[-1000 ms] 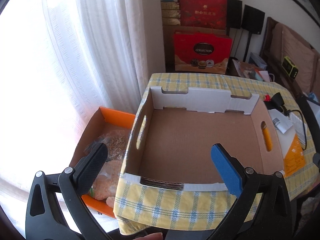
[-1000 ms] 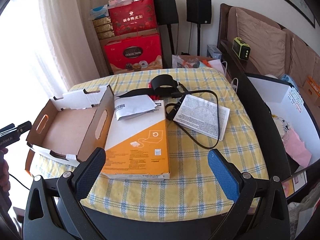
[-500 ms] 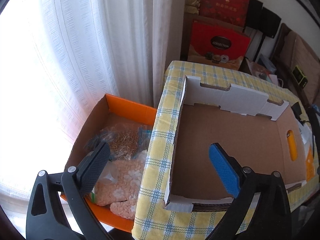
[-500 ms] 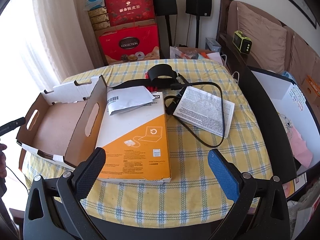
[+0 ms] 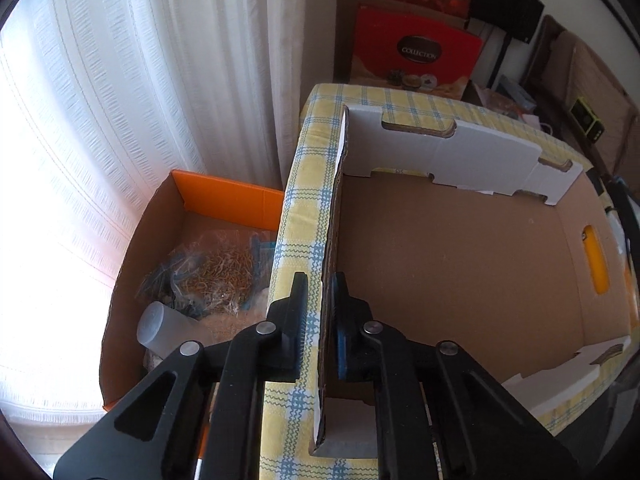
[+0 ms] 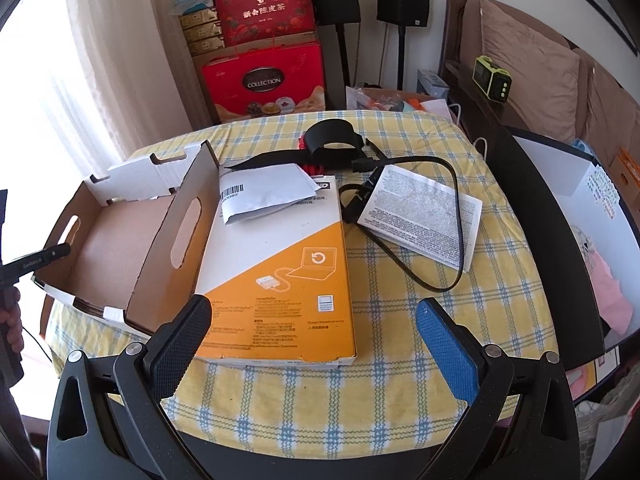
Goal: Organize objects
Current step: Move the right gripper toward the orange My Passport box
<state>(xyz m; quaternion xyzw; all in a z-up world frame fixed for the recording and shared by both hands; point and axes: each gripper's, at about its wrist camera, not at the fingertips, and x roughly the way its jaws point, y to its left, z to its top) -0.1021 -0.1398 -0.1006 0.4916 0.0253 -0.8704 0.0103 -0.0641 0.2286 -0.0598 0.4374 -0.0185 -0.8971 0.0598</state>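
Note:
An empty shallow cardboard tray (image 5: 460, 264) lies on the yellow checked table (image 6: 360, 380); it also shows at the left of the right wrist view (image 6: 116, 240). My left gripper (image 5: 322, 320) is shut on the tray's left side wall, one finger outside and one inside. My right gripper (image 6: 312, 336) is open and empty, above the table's front edge. Ahead of it lie an orange-and-white box (image 6: 280, 272), a white envelope (image 6: 264, 192), a printed leaflet (image 6: 420, 216), a black cable (image 6: 440, 240) and a black strap (image 6: 332, 140).
An orange carton (image 5: 192, 264) with bagged goods and a white bottle stands on the floor left of the table, by the white curtain (image 5: 140, 100). Red gift boxes (image 6: 264, 80) and speakers stand behind the table. A dark bench and a white box (image 6: 592, 208) are at the right.
My left gripper moved left to the tray's side wall and closed on it. My right gripper stayed open and shifted only slightly.

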